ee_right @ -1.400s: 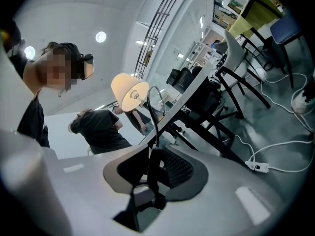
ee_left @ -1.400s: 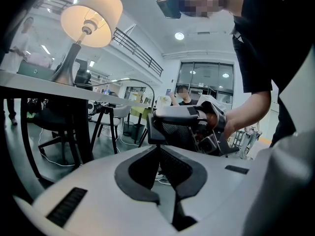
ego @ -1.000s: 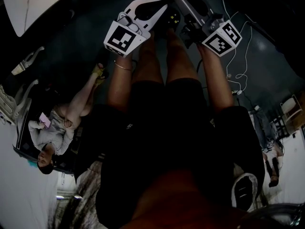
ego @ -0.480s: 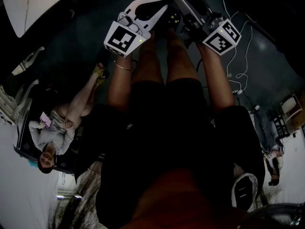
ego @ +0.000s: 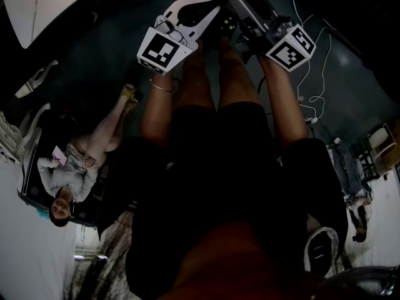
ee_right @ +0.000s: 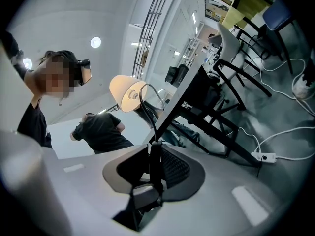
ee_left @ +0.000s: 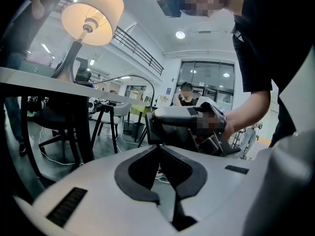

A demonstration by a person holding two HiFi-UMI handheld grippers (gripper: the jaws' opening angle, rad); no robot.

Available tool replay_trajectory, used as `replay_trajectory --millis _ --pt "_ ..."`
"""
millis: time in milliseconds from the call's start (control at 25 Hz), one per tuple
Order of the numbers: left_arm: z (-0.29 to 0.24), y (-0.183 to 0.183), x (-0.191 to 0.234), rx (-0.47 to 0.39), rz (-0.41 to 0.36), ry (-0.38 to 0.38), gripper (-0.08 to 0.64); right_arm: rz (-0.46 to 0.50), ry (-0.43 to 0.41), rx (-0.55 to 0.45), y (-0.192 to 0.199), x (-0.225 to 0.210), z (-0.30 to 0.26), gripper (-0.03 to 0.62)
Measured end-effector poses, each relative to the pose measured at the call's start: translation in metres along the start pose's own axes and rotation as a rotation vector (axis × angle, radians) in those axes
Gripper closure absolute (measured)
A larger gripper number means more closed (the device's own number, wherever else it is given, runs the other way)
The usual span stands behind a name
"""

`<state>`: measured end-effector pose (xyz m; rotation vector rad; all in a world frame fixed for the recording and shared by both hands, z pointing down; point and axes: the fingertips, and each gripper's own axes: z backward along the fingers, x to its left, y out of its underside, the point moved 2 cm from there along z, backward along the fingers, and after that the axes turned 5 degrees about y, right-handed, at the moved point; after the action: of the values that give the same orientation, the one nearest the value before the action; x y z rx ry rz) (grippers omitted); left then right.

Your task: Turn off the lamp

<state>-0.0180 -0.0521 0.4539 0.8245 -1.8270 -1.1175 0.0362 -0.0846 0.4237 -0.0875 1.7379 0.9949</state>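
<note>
The lamp [ee_left: 93, 16] stands lit on the table [ee_left: 29, 77], its pale shade glowing. From the left gripper [ee_left: 157, 147] it sits high and to the left, well apart from the claw. That claw's 2 jaws are pressed together with nothing between them.

The right gripper [ee_right: 154, 146] has its 2 jaws clamped on a narrow black block [ee_right: 155, 161]. A thin black cord [ee_right: 145, 112] enters the top of the block and rises toward the lamp, which shows just above the jaws in the right gripper view and lies farther off at the table's edge. In the left gripper view the same cord arcs from the table down to the tip of the right gripper, so the right claw touches only the block on the cord, not the lamp itself.

In the head view both grippers hang low in front of the person's legs, close beside each other. A power strip [ee_right: 261, 156] with white cables lies on the floor under the table.
</note>
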Motion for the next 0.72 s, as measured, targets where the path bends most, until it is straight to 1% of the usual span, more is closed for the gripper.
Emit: replay_trajectory --millis 720 --pt "-0.0007 0.0031 0.0007 0.015 -0.002 0.000 0.538 -0.017 0.008 0.009 0.0022 -0.0032 0.0001 0.518"
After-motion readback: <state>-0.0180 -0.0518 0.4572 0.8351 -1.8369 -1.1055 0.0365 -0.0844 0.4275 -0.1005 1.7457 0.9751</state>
